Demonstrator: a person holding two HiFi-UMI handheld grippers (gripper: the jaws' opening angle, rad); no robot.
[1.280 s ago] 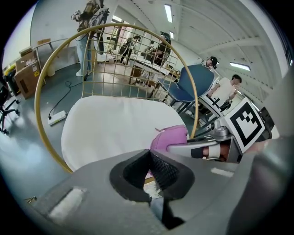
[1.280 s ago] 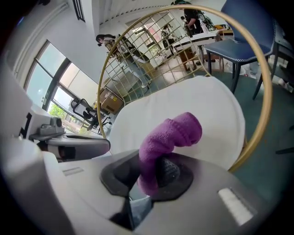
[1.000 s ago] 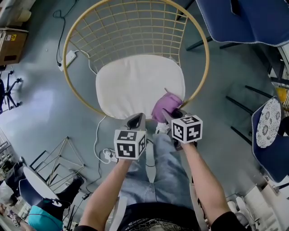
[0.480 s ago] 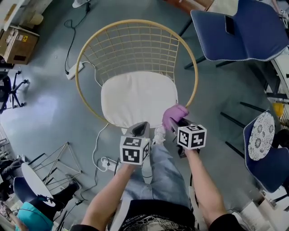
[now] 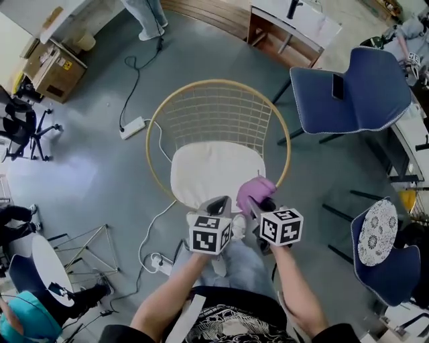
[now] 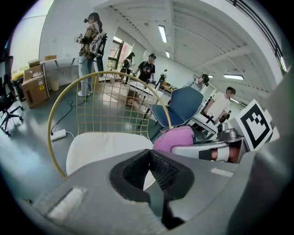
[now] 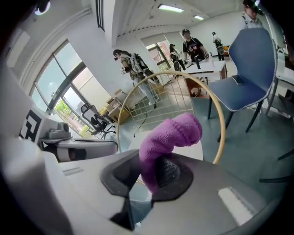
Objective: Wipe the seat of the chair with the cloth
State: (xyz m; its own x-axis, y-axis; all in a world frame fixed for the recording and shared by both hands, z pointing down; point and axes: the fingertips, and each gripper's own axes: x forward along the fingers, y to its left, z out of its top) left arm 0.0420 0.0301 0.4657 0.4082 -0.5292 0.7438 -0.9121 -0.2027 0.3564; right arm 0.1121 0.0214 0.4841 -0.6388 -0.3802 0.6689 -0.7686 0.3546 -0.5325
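Open-plan lab/office w/ a grey floor. Ppl (image 6: 90,43) wearing rigs are standing near desks (image 5: 301,25). Ceiling strip lights (image 6: 162,33) are glowing, and cardboard boxes (image 5: 55,67) are sitting by the wall.

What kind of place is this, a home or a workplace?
Probably a workplace, an open office or lab: long ceiling strip lights, blue padded chairs, white desks, brown cardboard boxes.

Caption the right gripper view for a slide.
Right gripper shut on a purple cloth, facing a gold wire chair with a white seat cushion.
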